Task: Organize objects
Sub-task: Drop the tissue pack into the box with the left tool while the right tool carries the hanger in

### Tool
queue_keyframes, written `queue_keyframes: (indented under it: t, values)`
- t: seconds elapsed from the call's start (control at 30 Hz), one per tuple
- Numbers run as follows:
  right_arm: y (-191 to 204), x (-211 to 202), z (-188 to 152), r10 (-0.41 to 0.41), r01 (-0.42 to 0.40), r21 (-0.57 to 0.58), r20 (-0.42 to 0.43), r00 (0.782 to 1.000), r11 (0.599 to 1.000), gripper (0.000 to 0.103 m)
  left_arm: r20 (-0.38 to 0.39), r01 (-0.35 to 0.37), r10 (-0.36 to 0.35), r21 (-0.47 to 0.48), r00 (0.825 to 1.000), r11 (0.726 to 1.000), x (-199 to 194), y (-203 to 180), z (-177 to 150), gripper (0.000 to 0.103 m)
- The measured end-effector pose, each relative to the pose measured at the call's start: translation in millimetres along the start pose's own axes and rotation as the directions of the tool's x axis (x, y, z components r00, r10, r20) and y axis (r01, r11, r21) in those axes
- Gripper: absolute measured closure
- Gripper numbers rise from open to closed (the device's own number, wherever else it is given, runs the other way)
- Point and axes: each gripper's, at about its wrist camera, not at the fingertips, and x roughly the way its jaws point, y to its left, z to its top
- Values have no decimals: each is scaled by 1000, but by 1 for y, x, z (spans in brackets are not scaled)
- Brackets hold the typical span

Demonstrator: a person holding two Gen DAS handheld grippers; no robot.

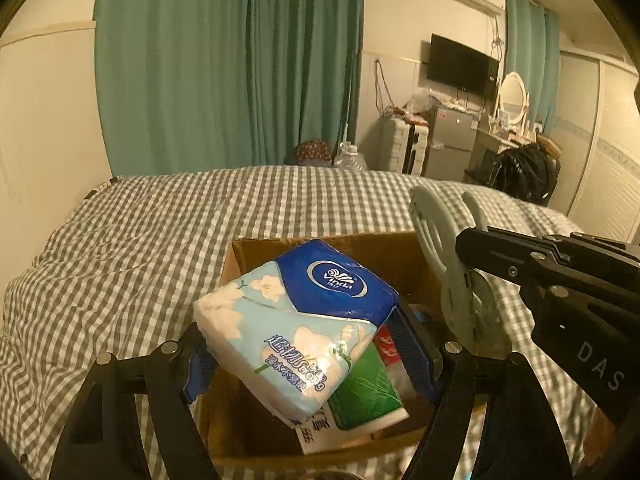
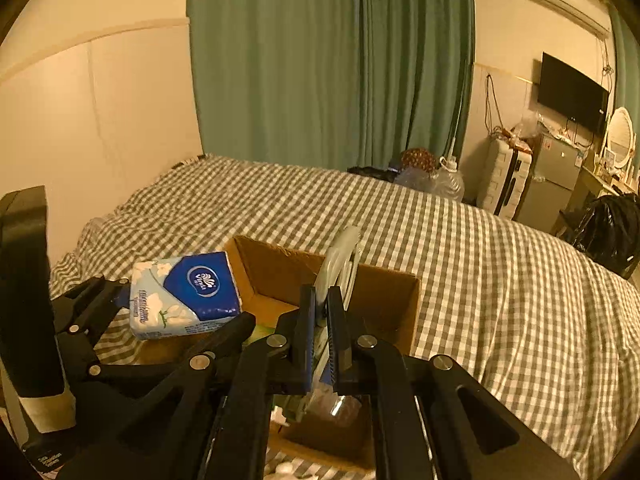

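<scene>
The left tongs (image 1: pixel 304 344) pinch a blue-and-white Vinda tissue pack (image 1: pixel 296 320) across its width, the blue-padded fingers (image 1: pixel 412 356) pressed against its two sides. The pack hangs tilted just above the open cardboard box (image 1: pixel 256 252), which sits on the checked bed cover (image 1: pixel 120 248) directly under and ahead of these tongs. Beneath the pack, inside the box, lies a green-printed pack (image 1: pixel 368 392) with something red beside it. To the right of the left tongs, the right tongs (image 2: pixel 322 320) are pressed together on a pale green plastic hanger (image 2: pixel 340 264), held edge-on and upright over the right-hand part of the box; from the left wrist view its rings (image 1: pixel 440 248) stand beside the box's right wall.

The step in hand looks like lowering both things into the box. To do it well, the left tongs should level the tissue pack and bring it down onto the green pack before spreading, so it does not slide off the near rim. The right tongs should tip the hanger flat or slip it along the right wall, clear of the left tongs, and let go only once it rests inside
</scene>
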Motion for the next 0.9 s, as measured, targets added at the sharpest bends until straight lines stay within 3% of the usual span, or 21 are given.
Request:
queue_keyframes:
  t: [0.3, 0.4, 0.53, 0.73, 0.9]
  values:
    - [-11, 0, -2, 12, -13, 54, 23, 1000, 998, 98, -19, 4, -4, 1, 1000, 1000, 14, 1, -6, 21]
    - [-15, -14, -3, 5, -7, 56, 36, 999, 998, 96, -24, 3, -3, -3, 1000, 1000, 7, -2, -6, 15]
    - [-22, -39, -6, -23, 20, 61, 50, 998, 998, 64, -11, -12, 12, 5, 1000, 1000, -11, -8, -8, 7]
    - [-31, -92, -20, -70, 65, 68, 75, 995, 996, 47, 15, -23, 22, 34, 1000, 999, -50, -19, -8, 4]
    - [-36, -136, -36, -92, 85, 80, 93, 991, 993, 43, 26, -20, 19, 31, 999, 999, -79, -24, -9, 2]
